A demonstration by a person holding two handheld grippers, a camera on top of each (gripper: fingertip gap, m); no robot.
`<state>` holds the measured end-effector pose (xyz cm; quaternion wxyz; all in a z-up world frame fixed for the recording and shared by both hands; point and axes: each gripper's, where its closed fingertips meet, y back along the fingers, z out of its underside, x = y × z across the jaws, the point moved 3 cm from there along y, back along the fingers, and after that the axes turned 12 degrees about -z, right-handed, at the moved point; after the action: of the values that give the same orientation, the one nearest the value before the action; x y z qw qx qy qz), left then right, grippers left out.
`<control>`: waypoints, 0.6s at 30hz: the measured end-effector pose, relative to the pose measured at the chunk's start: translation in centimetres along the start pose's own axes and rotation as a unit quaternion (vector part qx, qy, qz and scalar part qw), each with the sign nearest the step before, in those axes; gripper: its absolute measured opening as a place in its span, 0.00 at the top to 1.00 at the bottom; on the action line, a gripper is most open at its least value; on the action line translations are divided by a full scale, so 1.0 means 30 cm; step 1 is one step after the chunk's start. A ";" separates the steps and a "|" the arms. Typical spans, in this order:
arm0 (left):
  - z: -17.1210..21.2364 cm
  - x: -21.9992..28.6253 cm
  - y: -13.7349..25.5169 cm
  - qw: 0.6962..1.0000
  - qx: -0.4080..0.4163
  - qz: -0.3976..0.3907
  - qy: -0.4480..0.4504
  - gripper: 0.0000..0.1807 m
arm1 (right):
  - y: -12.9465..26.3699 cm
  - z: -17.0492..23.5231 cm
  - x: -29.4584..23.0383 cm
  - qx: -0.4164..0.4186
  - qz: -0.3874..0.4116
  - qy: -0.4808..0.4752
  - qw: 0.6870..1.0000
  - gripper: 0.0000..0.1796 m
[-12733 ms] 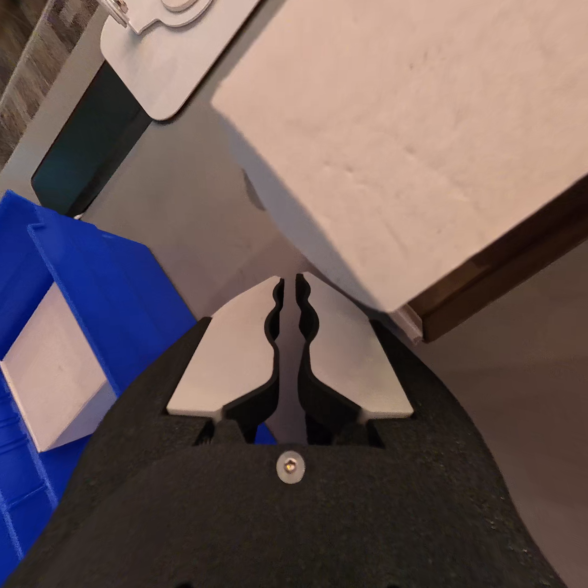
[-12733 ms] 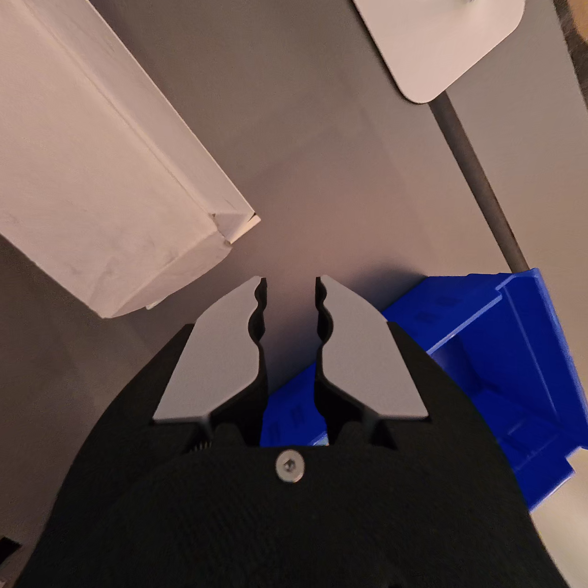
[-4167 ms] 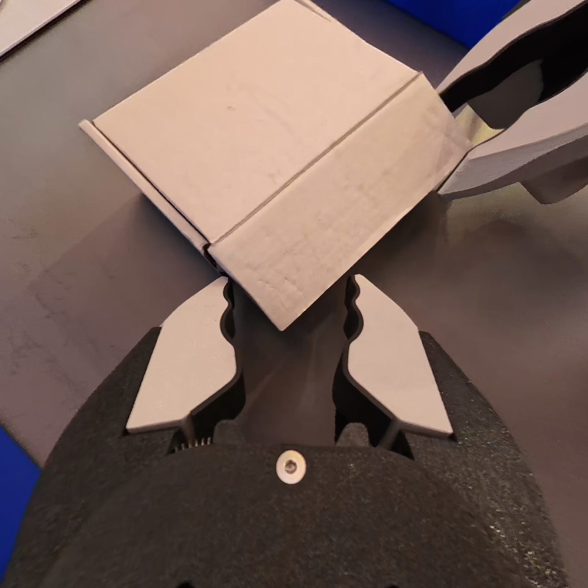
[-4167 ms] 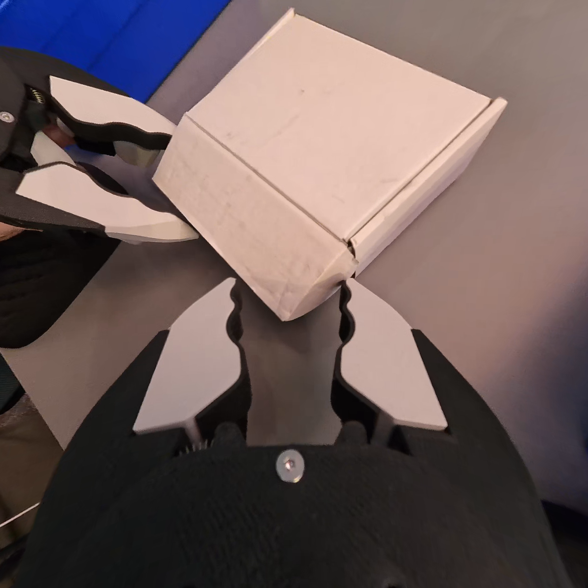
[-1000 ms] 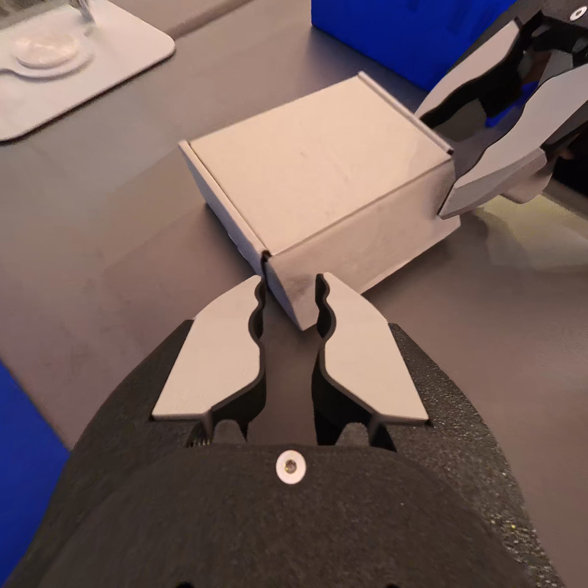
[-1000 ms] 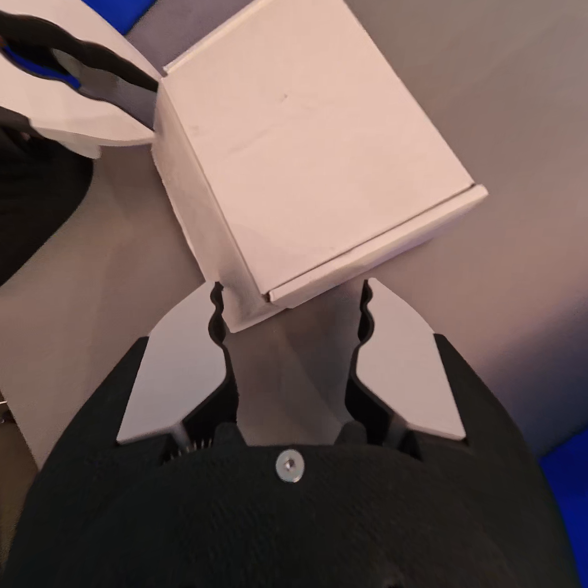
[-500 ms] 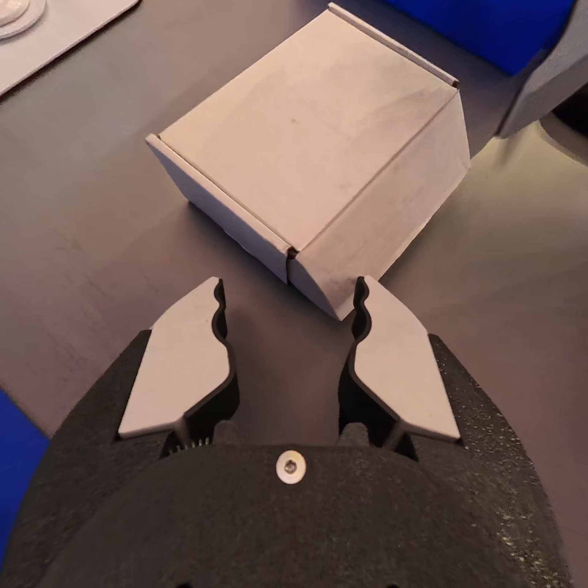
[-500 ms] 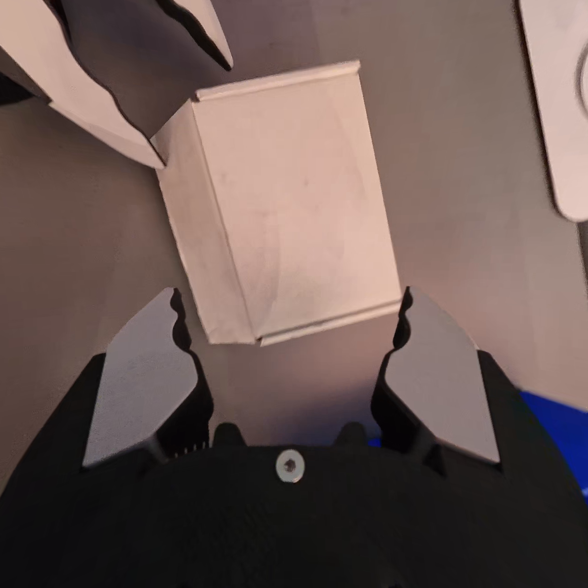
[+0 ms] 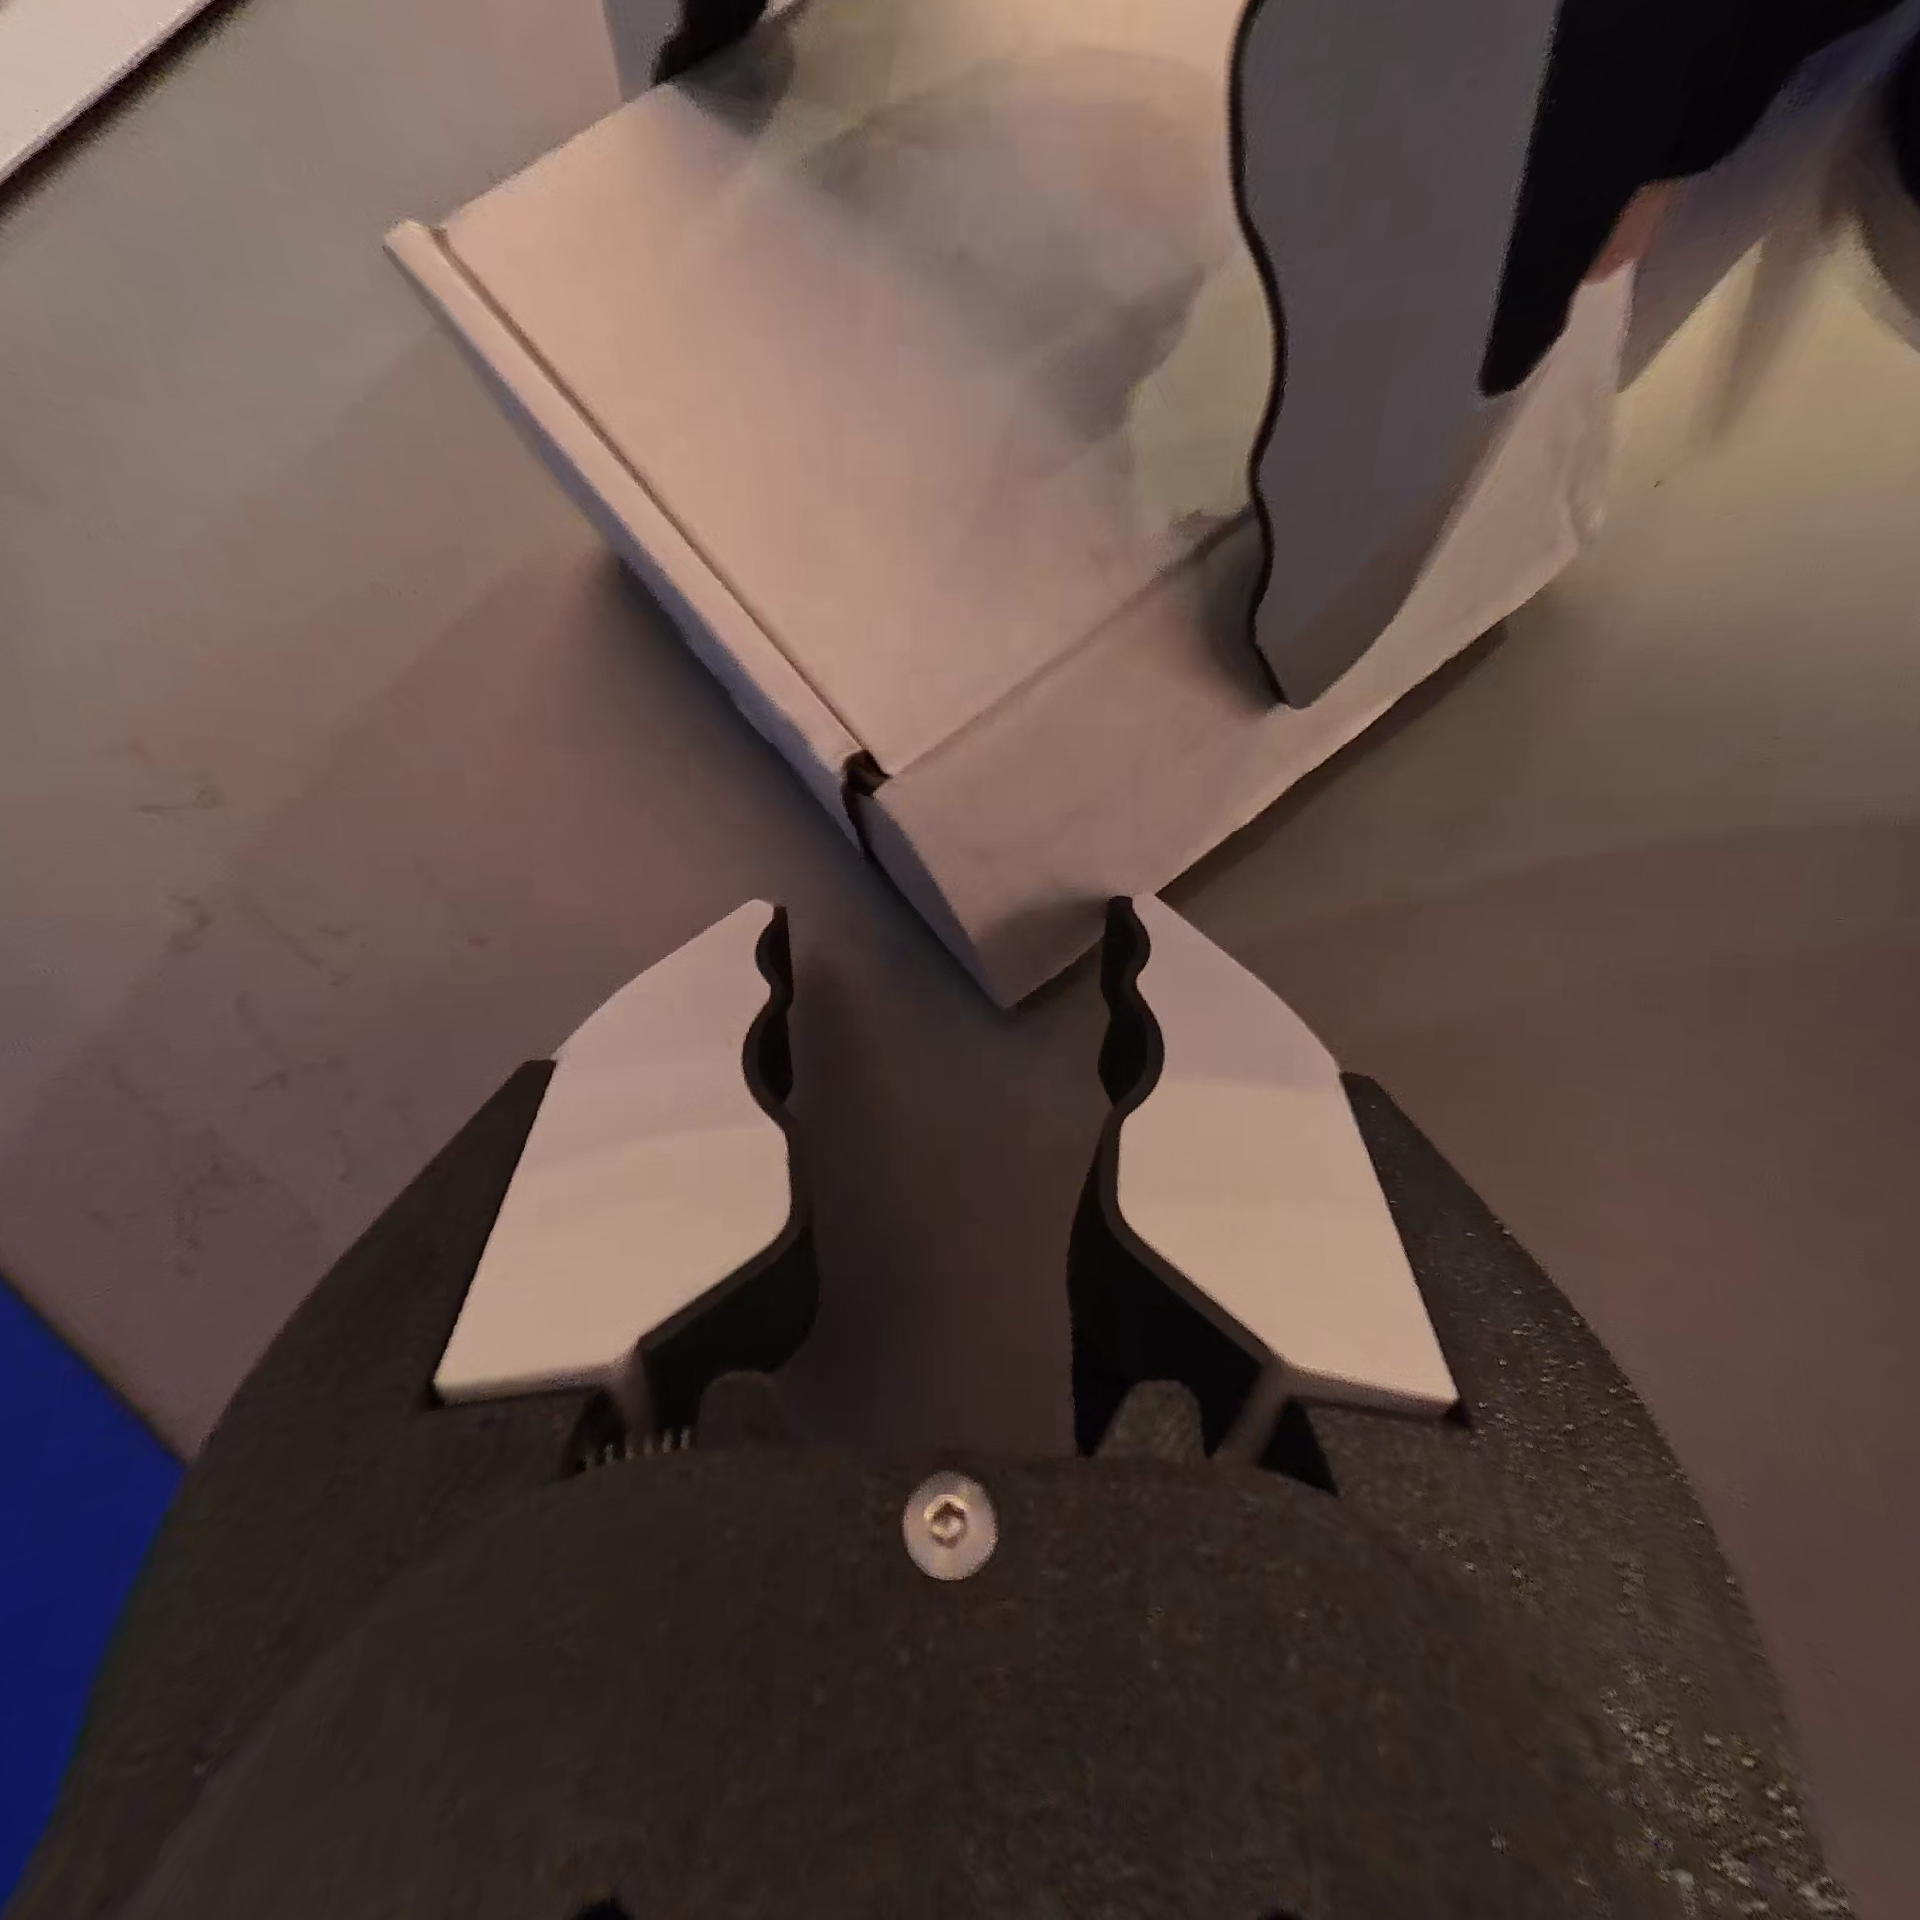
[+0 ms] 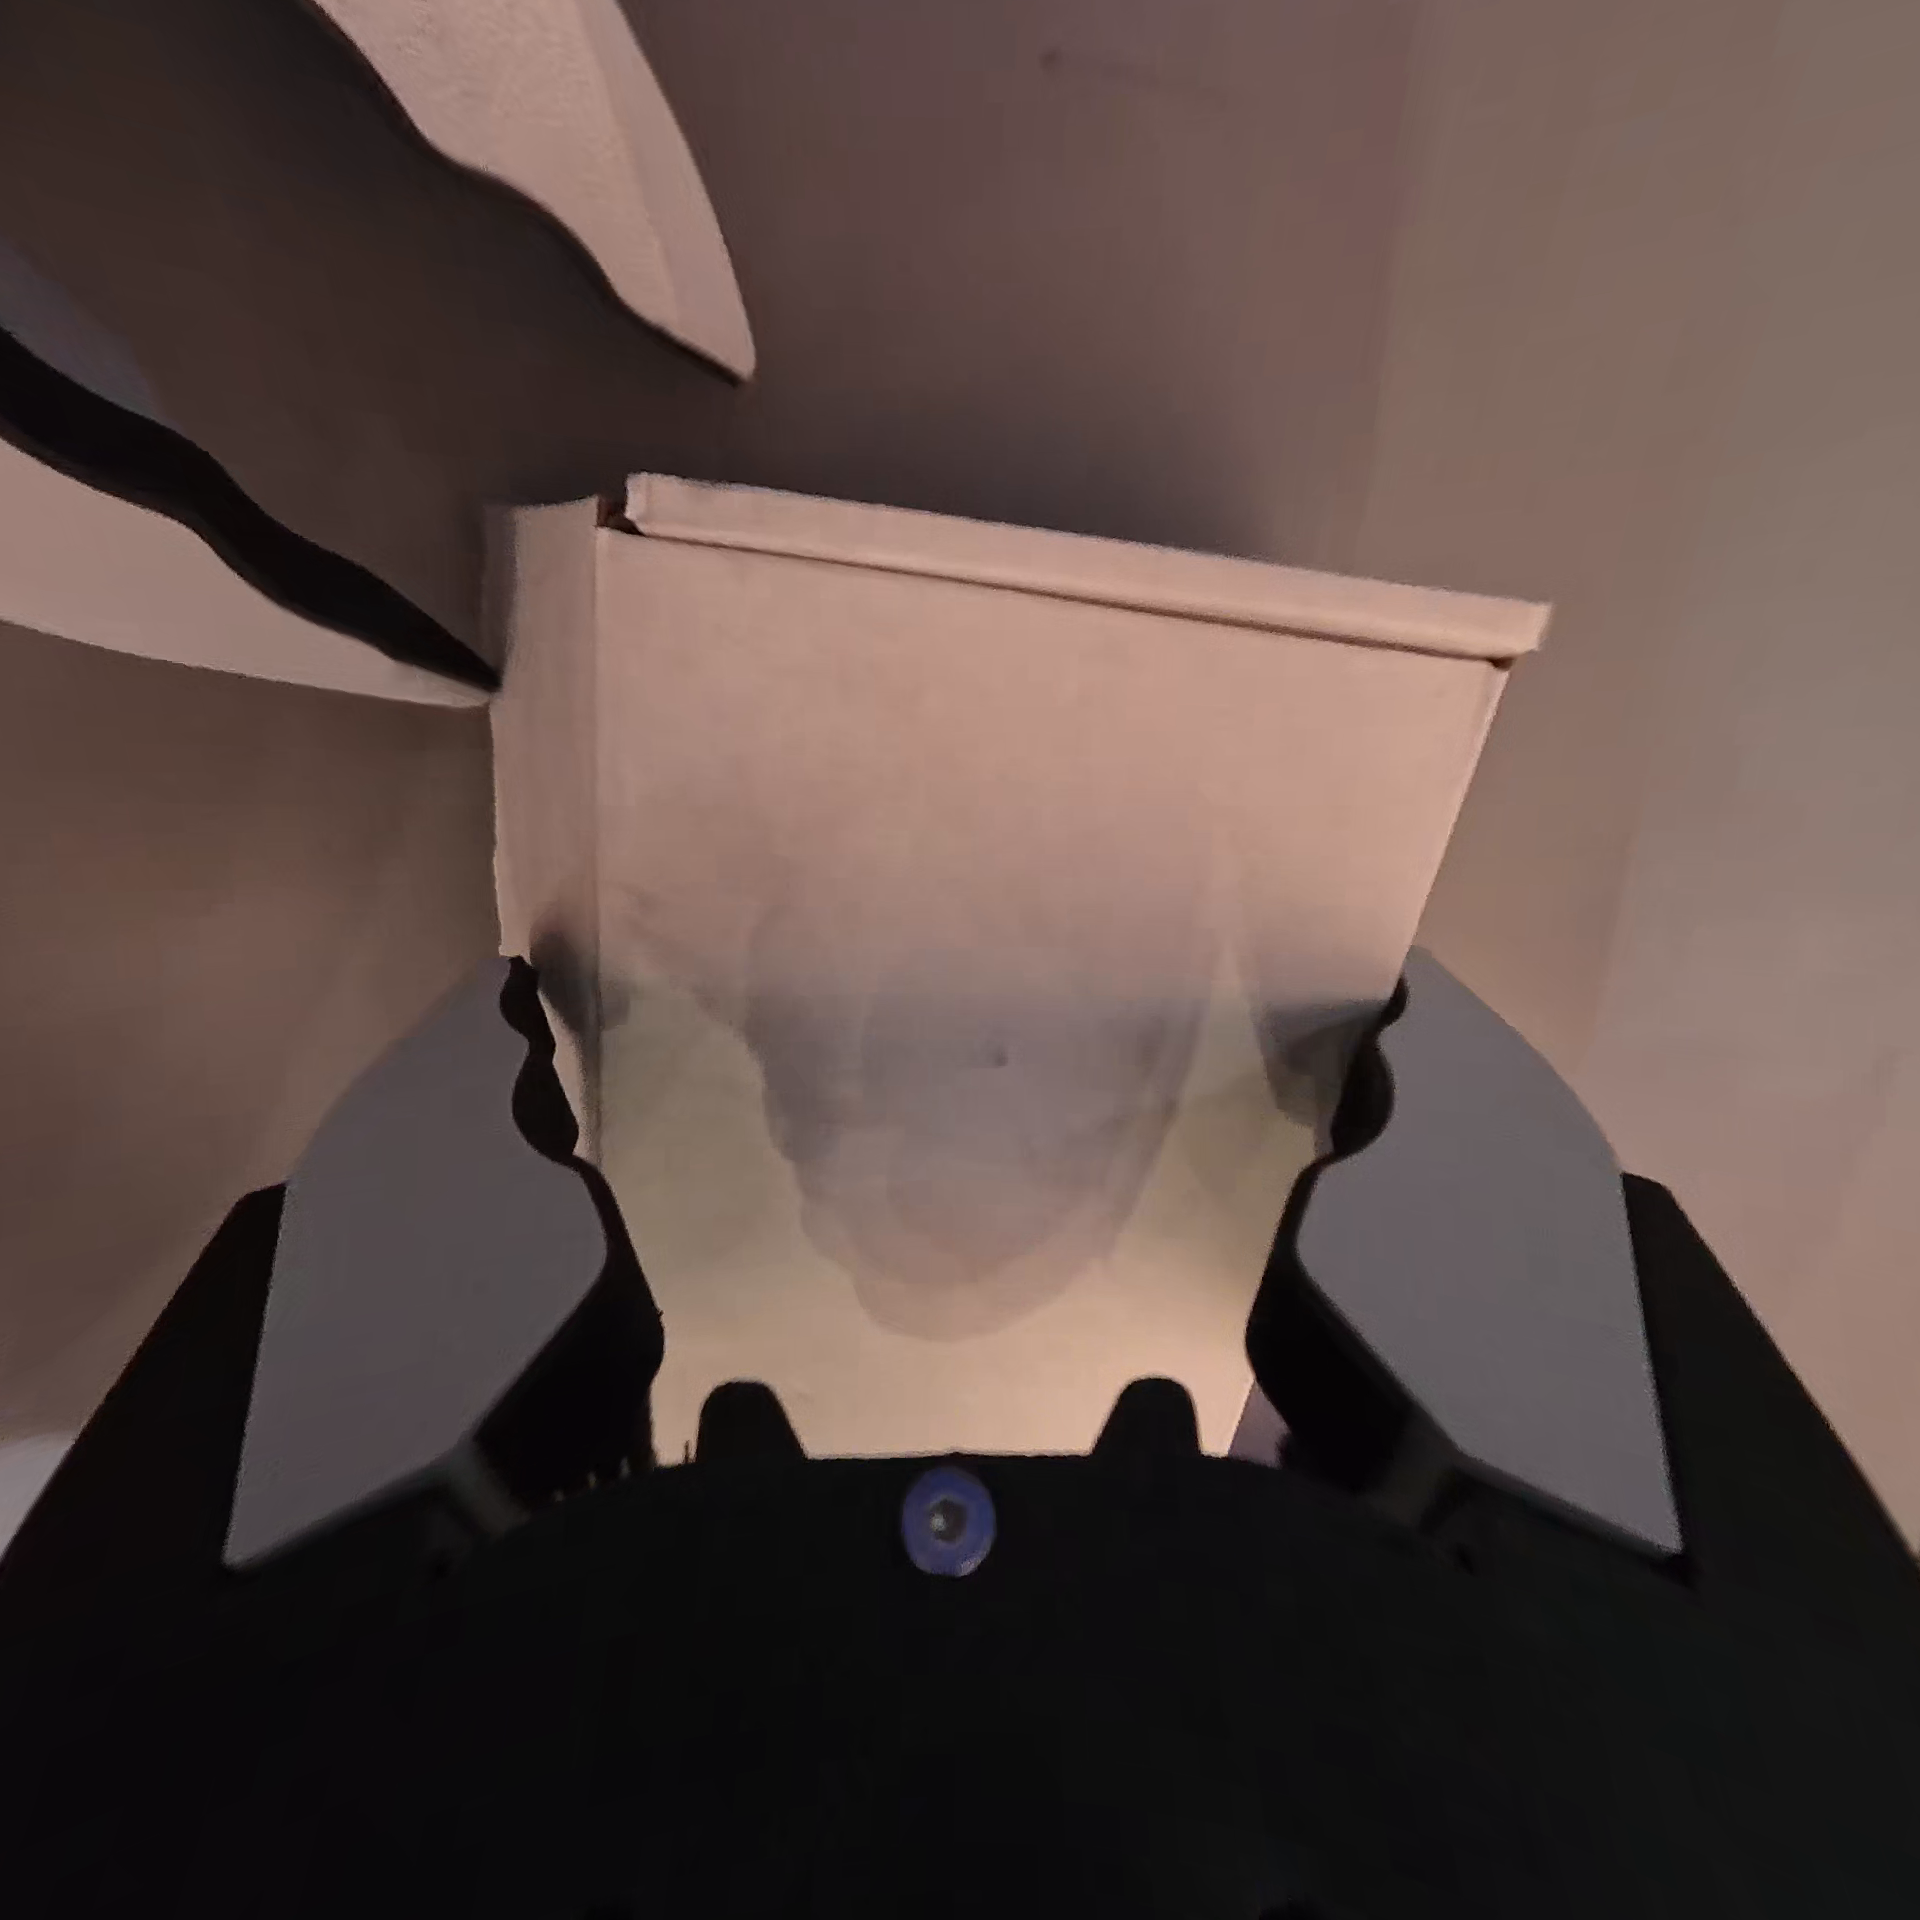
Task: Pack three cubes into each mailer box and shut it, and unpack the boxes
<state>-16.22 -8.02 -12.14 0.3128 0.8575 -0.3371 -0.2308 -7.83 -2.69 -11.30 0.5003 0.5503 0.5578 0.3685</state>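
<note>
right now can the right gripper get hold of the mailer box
Probably yes. The right gripper is wide open with its jaws straddling the closed mailer box, one on each side and nothing between. The left gripper sits open at a corner, out of the way.

Grey tabletop (image 9: 260, 644), blue bin (image 9: 73, 1382).

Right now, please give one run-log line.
box: closed, on table | right gripper: open, straddling box | left gripper: open, at box corner

- Left gripper (image 9: 943, 940): pale grey fingers (image 9: 644, 1164) with wavy black pads, grainy black body (one silver screw).
- Right gripper (image 10: 954, 987): seemingly identical, though blurred.
</note>
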 end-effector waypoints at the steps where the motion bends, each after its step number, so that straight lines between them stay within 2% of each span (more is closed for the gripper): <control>1: -0.001 -0.010 0.005 1.000 0.003 -0.013 0.008 0.71 | -0.005 0.003 0.003 0.003 -0.003 -0.005 1.000 0.19; 3: -0.011 -0.024 0.028 0.999 0.028 -0.028 0.022 0.79 | -0.015 0.013 0.010 0.016 -0.020 -0.022 0.999 0.19; 6: -0.024 -0.029 0.067 0.997 0.071 -0.025 0.032 0.80 | -0.014 0.015 0.014 0.034 -0.024 -0.015 0.999 0.21; 13: -0.004 -0.013 0.081 0.997 0.067 -0.011 0.023 0.78 | -0.020 0.019 -0.015 0.004 -0.021 -0.012 1.000 0.21; 18: -0.006 0.000 0.087 0.997 0.072 0.008 0.016 0.72 | -0.030 0.022 -0.050 0.001 -0.018 0.024 1.000 0.20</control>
<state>-17.26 -9.45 -10.22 0.2575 0.8787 -0.3547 -0.1892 -7.58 -4.39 -12.10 0.4928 0.5319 0.5794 0.3722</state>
